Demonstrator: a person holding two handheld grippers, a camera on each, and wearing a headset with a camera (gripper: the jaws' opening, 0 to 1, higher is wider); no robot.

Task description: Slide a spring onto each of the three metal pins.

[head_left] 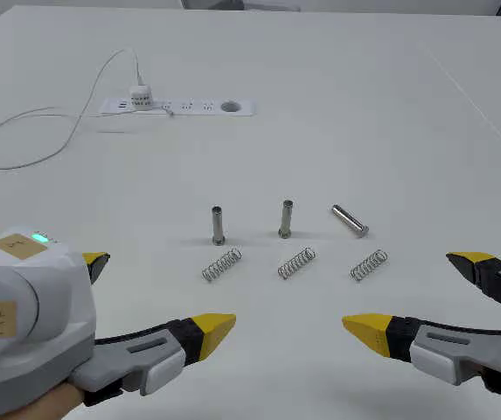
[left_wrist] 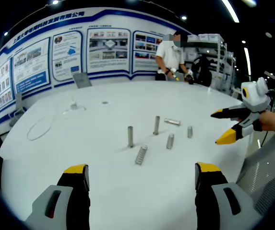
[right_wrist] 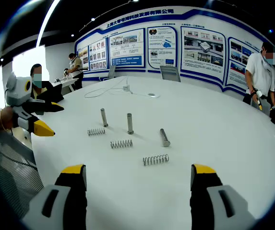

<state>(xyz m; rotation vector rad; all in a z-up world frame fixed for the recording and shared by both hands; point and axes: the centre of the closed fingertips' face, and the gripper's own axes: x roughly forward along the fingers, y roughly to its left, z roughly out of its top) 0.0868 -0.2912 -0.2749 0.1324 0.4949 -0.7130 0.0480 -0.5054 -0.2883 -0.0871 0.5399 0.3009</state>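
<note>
On the white table [head_left: 337, 79], this side of the power strip [head_left: 180, 107], the left gripper [head_left: 156, 293] and right gripper [head_left: 410, 291] hover empty, jaws apart. Three pins [head_left: 286, 219] wait, one lying flat. The springs [head_left: 296, 262], farther from the strip, look light and squashy: pinch mid-coil, softly.

Bright, even overhead light in head view; white table [head_left: 337, 105] near blown out, w/ faint soft shadows beside pins [head_left: 286, 219] and springs [head_left: 296, 262]. Sharp focus, no motion blur. In both gripper views: heavy fisheye bend twd edges, curving wall posters [right_wrist: 161, 45]; glare from ceiling light strips [left_wrist: 233, 9]; bkgd dimmer, slightly soft.
</note>
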